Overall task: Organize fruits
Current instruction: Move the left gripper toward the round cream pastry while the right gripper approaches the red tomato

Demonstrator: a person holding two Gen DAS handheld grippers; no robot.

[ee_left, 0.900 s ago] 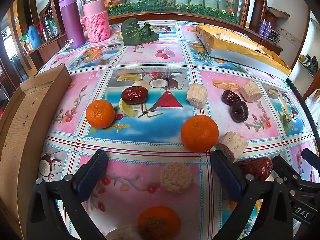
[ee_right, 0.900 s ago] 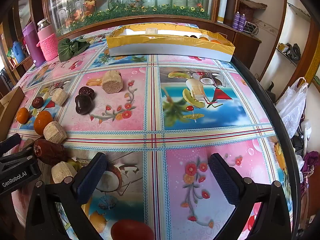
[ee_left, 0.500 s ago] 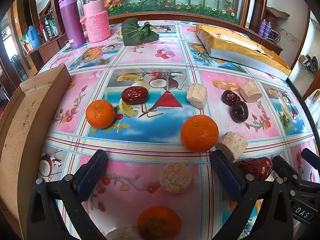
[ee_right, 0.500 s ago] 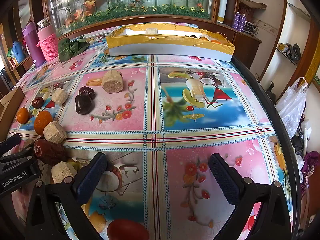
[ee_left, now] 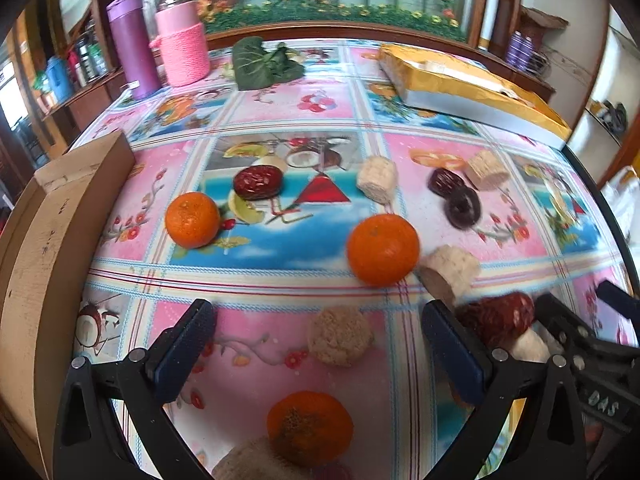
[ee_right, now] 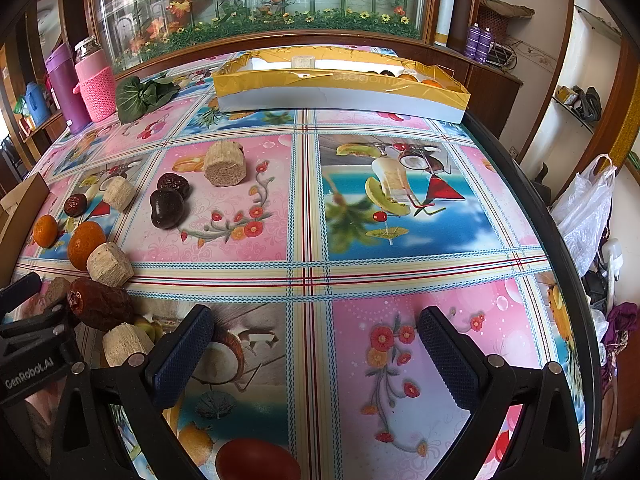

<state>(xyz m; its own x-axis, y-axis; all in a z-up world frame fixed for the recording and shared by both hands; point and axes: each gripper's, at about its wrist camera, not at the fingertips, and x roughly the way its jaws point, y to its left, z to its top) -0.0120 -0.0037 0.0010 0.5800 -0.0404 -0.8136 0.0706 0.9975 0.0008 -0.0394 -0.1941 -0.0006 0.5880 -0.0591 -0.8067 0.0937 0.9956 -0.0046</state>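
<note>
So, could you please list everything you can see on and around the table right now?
Oranges: three, orange, scattered over the near left part of the table.
Red dates: at least two, dark red, among the oranges.
Dark dried fruits: two, near black, touching, mid table.
Beige cut chunks: several, pale tan, scattered among the fruit.
Gold-lined box: one, white and gold, far edge.
Cardboard box: one, brown, left edge.
Leafy vegetable: one, green, far left.
Flask: one, purple, far left.
Knit-sleeved jar: one, pink, beside the flask.
Tablecloth: one, pink and blue fruit print.
Plastic bag: one, white, right of the table.
Left gripper: open, empty.
Right gripper: open, empty.
</note>
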